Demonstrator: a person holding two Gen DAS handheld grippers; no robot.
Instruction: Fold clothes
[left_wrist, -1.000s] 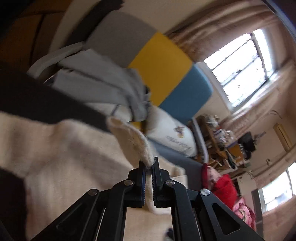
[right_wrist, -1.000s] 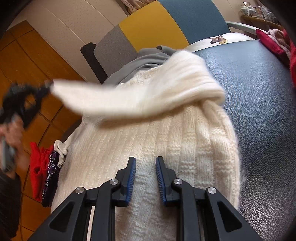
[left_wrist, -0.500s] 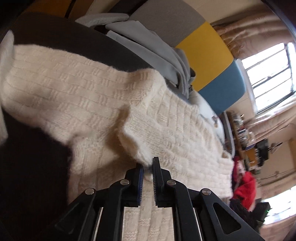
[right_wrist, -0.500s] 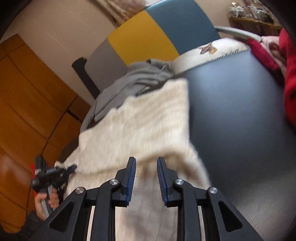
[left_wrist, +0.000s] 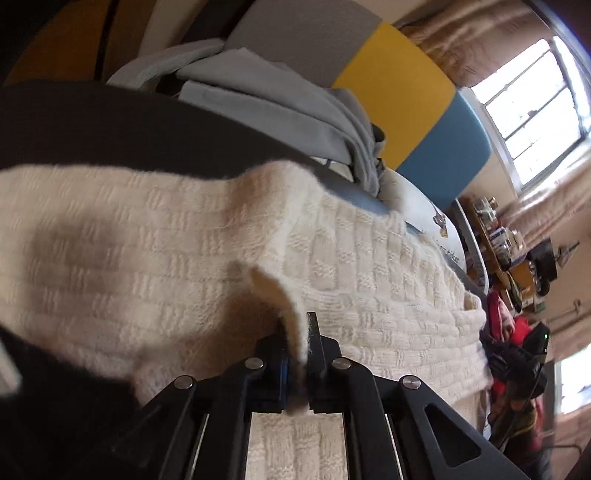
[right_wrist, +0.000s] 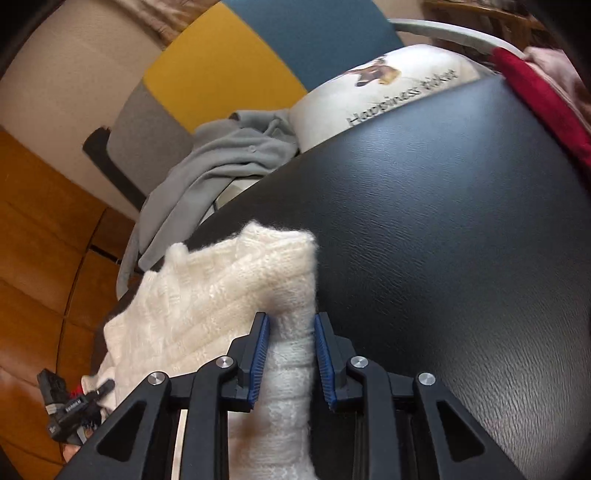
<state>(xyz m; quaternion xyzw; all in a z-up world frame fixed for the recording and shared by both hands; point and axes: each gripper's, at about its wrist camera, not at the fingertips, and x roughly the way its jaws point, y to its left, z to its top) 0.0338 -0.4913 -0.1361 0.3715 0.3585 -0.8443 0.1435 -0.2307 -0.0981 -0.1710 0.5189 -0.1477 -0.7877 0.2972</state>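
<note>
A cream knitted sweater (left_wrist: 166, 258) lies spread on the black leather table (right_wrist: 443, 240). My left gripper (left_wrist: 296, 323) is low over it. Its jaws are closing and pinch a raised edge of the knit between them. In the right wrist view the sweater (right_wrist: 229, 280) ends in a folded corner on the dark surface. My right gripper (right_wrist: 291, 317) has a thick roll of that knit filling the gap between its blue pads (right_wrist: 260, 350), and its jaws are closing on it. At the lower left of that view, a hand holds the left gripper (right_wrist: 66, 406).
A grey garment (right_wrist: 221, 162) hangs over the table's far edge in front of a chair with a grey, yellow and blue back (left_wrist: 399, 92). A white printed cushion (right_wrist: 388, 92) sits beside it. Red and pink clothes (right_wrist: 535, 88) lie at the far right.
The left gripper has sunk with the knit edge from mid-air down onto the spread sweater. The right gripper has swept sideways to the sweater's edge, where a roll of knit now fills its jaws.
</note>
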